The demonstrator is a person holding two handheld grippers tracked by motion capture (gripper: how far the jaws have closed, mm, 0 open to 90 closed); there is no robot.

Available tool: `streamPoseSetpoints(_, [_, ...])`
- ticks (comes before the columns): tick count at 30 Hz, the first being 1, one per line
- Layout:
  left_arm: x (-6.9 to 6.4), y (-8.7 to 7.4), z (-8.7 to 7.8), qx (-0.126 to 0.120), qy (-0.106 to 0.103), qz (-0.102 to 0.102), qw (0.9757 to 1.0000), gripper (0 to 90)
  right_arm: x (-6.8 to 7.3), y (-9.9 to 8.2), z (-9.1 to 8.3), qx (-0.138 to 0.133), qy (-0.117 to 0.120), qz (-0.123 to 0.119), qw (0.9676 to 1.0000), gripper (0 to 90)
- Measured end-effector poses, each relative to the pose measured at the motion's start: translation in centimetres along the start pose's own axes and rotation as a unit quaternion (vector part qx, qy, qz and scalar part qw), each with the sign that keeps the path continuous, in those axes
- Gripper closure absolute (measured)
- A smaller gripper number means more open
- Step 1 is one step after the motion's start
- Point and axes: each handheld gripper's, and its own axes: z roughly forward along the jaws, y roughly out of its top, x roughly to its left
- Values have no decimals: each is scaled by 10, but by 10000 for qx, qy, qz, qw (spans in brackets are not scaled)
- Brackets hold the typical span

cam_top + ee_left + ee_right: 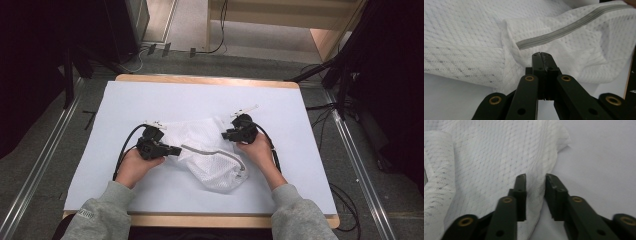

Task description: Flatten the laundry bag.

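A white mesh bag (pixel 207 162) with a grey zipper (pixel 212 151) lies crumpled on the white table cover (pixel 165 97). My left gripper (pixel 176 150) points right at the bag's left edge. In the left gripper view its jaws (pixel 541 54) are pressed together on a fold of the mesh bag (pixel 474 37), just below the zipper (pixel 564 32). My right gripper (pixel 226 134) sits at the bag's upper right corner. In the right gripper view its jaws (pixel 535 178) stand a little apart, with the edge of the mesh bag (pixel 486 157) lying between and under them.
The wooden table edge (pixel 210 80) frames the cover. Cables (pixel 125 142) trail from both grippers across the cover. Dark stands and floor cables (pixel 345 65) surround the table. Bare cover lies behind and to either side of the bag.
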Motion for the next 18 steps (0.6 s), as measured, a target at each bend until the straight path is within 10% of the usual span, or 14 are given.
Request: streamPoseSetpoints(18, [-9,4,-6,-171,-61,139,9997,900,-41,-8,-32,-349,-250,638,9970,895])
